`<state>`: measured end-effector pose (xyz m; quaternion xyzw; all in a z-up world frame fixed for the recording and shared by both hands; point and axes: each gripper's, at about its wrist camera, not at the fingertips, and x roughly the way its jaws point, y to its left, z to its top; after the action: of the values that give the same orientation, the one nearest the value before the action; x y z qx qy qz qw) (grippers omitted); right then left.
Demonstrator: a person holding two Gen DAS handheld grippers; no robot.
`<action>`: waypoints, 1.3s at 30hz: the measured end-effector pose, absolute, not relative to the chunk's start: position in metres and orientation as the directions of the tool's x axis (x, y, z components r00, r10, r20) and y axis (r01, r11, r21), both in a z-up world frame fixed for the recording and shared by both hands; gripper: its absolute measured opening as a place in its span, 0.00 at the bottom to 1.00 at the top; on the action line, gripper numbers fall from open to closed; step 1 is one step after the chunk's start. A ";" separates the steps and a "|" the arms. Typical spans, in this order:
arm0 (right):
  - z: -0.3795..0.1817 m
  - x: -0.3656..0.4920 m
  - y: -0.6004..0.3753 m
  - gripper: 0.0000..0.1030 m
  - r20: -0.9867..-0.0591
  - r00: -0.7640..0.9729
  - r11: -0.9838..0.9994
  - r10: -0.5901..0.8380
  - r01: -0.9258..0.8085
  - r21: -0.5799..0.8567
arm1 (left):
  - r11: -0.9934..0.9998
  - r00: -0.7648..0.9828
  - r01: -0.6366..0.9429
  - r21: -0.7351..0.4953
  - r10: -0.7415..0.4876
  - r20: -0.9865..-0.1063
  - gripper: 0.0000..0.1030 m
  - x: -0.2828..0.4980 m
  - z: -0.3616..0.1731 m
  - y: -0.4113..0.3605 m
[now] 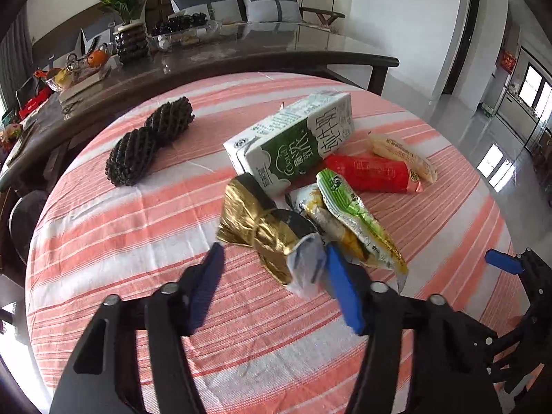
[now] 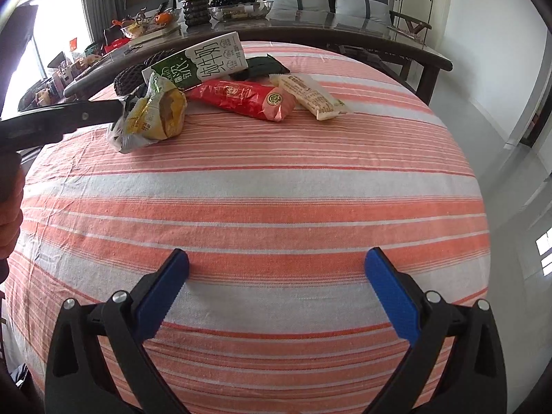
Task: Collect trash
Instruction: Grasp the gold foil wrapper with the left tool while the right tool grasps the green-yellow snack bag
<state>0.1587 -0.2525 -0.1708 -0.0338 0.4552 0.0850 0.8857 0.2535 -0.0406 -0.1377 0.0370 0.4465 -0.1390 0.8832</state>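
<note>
My left gripper (image 1: 272, 248) has its blue pads drawn in around the wrapper bundle (image 1: 262, 231), gold foil and clear plastic crumpled together. They seem to be pinching it, though blur on the near finger leaves me unsure. I took it by the loose end so the whole wad comes along at once. Just beyond lie the milk carton (image 1: 293, 141), the red packet (image 1: 369, 172) and the pale packet (image 1: 400, 155), with the dark foam nets (image 1: 148, 141) well apart, all uncollected on the striped tablecloth (image 1: 138, 224). My right gripper (image 2: 276, 265) hangs wide open over bare cloth, free for the next piece.
</note>
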 end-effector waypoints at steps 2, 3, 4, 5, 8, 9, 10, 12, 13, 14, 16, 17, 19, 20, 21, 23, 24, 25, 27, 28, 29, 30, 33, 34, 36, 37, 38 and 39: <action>-0.171 0.159 -0.252 0.95 -0.812 0.571 0.983 0.120 -0.181 0.017 | 0.954 0.550 0.291 -0.078 -0.233 -0.802 0.27 0.251 -0.140 -0.035; -0.171 0.159 -0.253 0.95 -0.812 0.571 0.983 0.120 -0.181 0.018 | 0.949 0.549 0.304 -0.080 -0.243 -0.800 0.23 0.247 -0.138 -0.031; -0.171 0.159 -0.252 0.95 -0.812 0.571 0.983 0.120 -0.181 0.018 | 0.943 0.542 0.322 -0.077 -0.251 -0.802 0.21 0.242 -0.136 -0.028; -0.171 0.159 -0.253 0.95 -0.812 0.571 0.983 0.121 -0.182 0.019 | 0.936 0.538 0.344 -0.071 -0.258 -0.803 0.21 0.235 -0.133 -0.023; -0.171 0.159 -0.253 0.95 -0.812 0.571 0.983 0.122 -0.182 0.020 | 0.919 0.520 0.393 -0.028 -0.248 -0.817 0.21 0.212 -0.129 -0.004; -0.170 0.159 -0.253 0.95 -0.812 0.570 0.983 0.122 -0.182 0.020 | 0.913 0.511 0.407 -0.014 -0.241 -0.825 0.22 0.205 -0.130 0.003; -0.170 0.159 -0.253 0.95 -0.812 0.571 0.983 0.121 -0.182 0.019 | 0.909 0.502 0.417 -0.004 -0.234 -0.832 0.22 0.198 -0.131 0.008; -0.171 0.159 -0.253 0.95 -0.812 0.571 0.983 0.121 -0.182 0.019 | 0.904 0.493 0.427 0.002 -0.231 -0.839 0.23 0.187 -0.135 0.017; -0.171 0.159 -0.253 0.95 -0.812 0.570 0.983 0.121 -0.181 0.019 | 0.904 0.496 0.426 0.002 -0.232 -0.837 0.27 0.183 -0.136 0.020; -0.170 0.159 -0.253 0.95 -0.812 0.570 0.983 0.121 -0.181 0.020 | 0.905 0.502 0.425 -0.001 -0.236 -0.832 0.33 0.181 -0.137 0.022; -0.170 0.159 -0.253 0.95 -0.812 0.570 0.983 0.122 -0.182 0.020 | 0.911 0.524 0.411 -0.006 -0.242 -0.817 0.62 0.178 -0.139 0.025; -0.170 0.159 -0.253 0.95 -0.812 0.570 0.983 0.122 -0.182 0.020 | 0.916 0.536 0.402 -0.008 -0.242 -0.809 0.76 0.177 -0.140 0.024; -0.170 0.158 -0.253 0.95 -0.812 0.571 0.983 0.120 -0.181 0.019 | 0.919 0.536 0.394 -0.022 -0.249 -0.807 0.82 0.181 -0.145 0.023; -0.170 0.159 -0.253 0.95 -0.812 0.570 0.983 0.121 -0.182 0.019 | 0.921 0.534 0.388 -0.023 -0.245 -0.810 0.85 0.184 -0.149 0.021; -0.170 0.159 -0.253 0.95 -0.813 0.570 0.983 0.121 -0.182 0.019 | 0.926 0.533 0.378 -0.014 -0.231 -0.814 0.88 0.188 -0.153 0.019; -0.170 0.159 -0.253 0.95 -0.813 0.570 0.983 0.121 -0.181 0.020 | 0.933 0.532 0.361 0.008 -0.199 -0.823 0.88 0.196 -0.161 0.015; -0.170 0.159 -0.253 0.95 -0.813 0.570 0.983 0.121 -0.181 0.019 | 0.936 0.531 0.351 0.018 -0.183 -0.827 0.91 0.199 -0.165 0.015; -0.170 0.159 -0.253 0.95 -0.813 0.570 0.983 0.121 -0.181 0.020 | 0.941 0.539 0.339 0.014 -0.182 -0.822 0.93 0.200 -0.166 0.017; -0.171 0.160 -0.253 0.96 -0.813 0.569 0.983 0.123 -0.181 0.022 | 0.944 0.533 0.329 -0.001 -0.186 -0.826 0.94 0.203 -0.167 0.020; -0.171 0.160 -0.253 0.96 -0.814 0.568 0.983 0.124 -0.181 0.023 | 0.945 0.533 0.328 0.000 -0.185 -0.826 0.94 0.203 -0.167 0.021; -0.171 0.160 -0.253 0.95 -0.814 0.568 0.983 0.123 -0.183 0.021 | 0.945 0.534 0.328 -0.003 -0.188 -0.824 0.95 0.203 -0.167 0.022; -0.171 0.161 -0.252 0.95 -0.816 0.566 0.982 0.123 -0.187 0.018 | 0.944 0.534 0.329 -0.005 -0.190 -0.824 0.95 0.204 -0.167 0.023; -0.160 0.167 -0.236 0.95 -0.789 0.576 0.962 0.214 -0.264 0.068 | 0.945 0.534 0.327 -0.007 -0.191 -0.824 0.95 0.204 -0.167 0.022; -0.153 0.171 -0.225 0.95 -0.773 0.588 0.953 0.236 -0.295 0.066 | 0.945 0.534 0.327 -0.007 -0.191 -0.824 0.95 0.204 -0.167 0.023; -0.141 0.182 -0.201 0.95 -0.757 0.595 0.932 0.271 -0.359 0.051 | 0.945 0.534 0.327 -0.008 -0.192 -0.823 0.95 0.204 -0.167 0.023; -0.138 0.189 -0.190 0.94 -0.754 0.593 0.924 0.281 -0.381 0.045 | 0.945 0.534 0.327 -0.007 -0.191 -0.823 0.95 0.204 -0.167 0.023; -0.136 0.199 -0.180 0.91 -0.755 0.586 0.915 0.294 -0.401 0.046 | 0.945 0.534 0.327 -0.007 -0.191 -0.824 0.95 0.204 -0.167 0.023; -0.135 0.206 -0.173 0.81 -0.759 0.579 0.911 0.299 -0.410 0.047 | 0.945 0.534 0.327 -0.007 -0.191 -0.824 0.95 0.204 -0.167 0.023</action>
<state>0.2057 -0.1732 -0.1349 -0.0670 0.4130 0.2002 0.8859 0.2041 0.0226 -0.1675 0.0740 0.4592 -0.1486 0.8727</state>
